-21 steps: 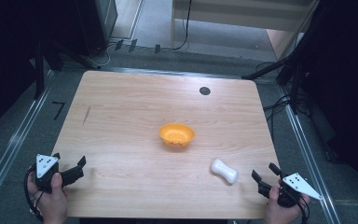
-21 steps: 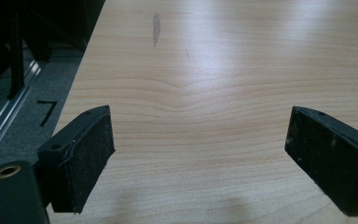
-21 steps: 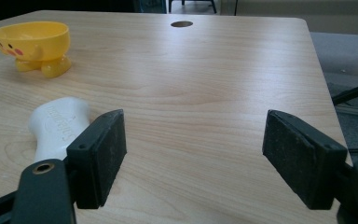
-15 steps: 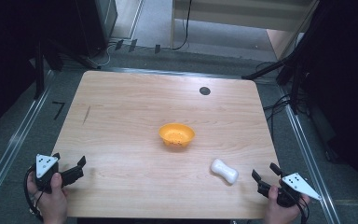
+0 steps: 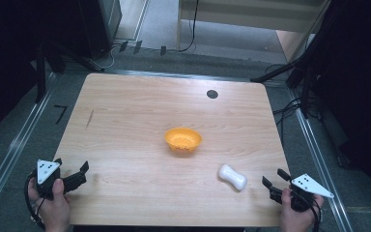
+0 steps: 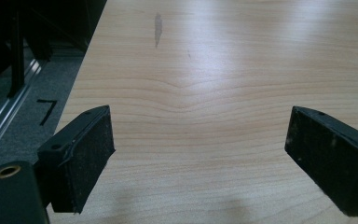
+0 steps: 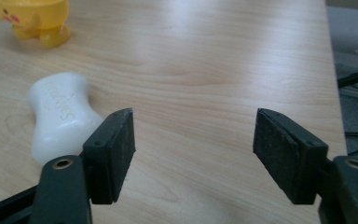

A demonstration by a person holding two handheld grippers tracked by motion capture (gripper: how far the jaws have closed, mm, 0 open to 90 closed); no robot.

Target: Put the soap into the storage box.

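- Resting near the middle of the wooden table [image 5: 125, 121], slightly toward the right, an orange bowl [image 5: 183, 139] stands upright with its opening facing up; its inner surface appears dotted with small perforations.
- White soap bar [image 5: 232, 177]: waisted, lying flat on the table nearer the person's edge, to the right of and well apart from the bowl. In the right gripper view the soap bar [image 7: 63, 116] carries embossed lettering that is too faint to read, and the bowl [image 7: 37, 19] appears at the upper left as a yellow-orange body with a small red mark.
- Left gripper [image 5: 72, 176]: held in the person's left hand [image 5: 53, 208] at the near-left corner of the table. In the left gripper view its jaws stand wide apart over bare wood, with nothing between them.
- Right gripper [image 5: 273, 181]: held in the person's right hand [image 5: 294, 217] at the near-right corner, near the soap bar but apart from it. In the right gripper view its jaws are spread wide and empty; the soap bar lies just beyond and outside the jaw seen at left, partly hidden by it.
- Grey three-cornered plates sit on top of both grippers.
- Dark round spot [image 5: 212, 94]: on the far part of the table.
- Short dark streak [image 5: 90, 119]: on the left part of the table, also seen in the left gripper view [image 6: 158, 28].
- Black mark [image 5: 60, 113]: on the floor left of the table.
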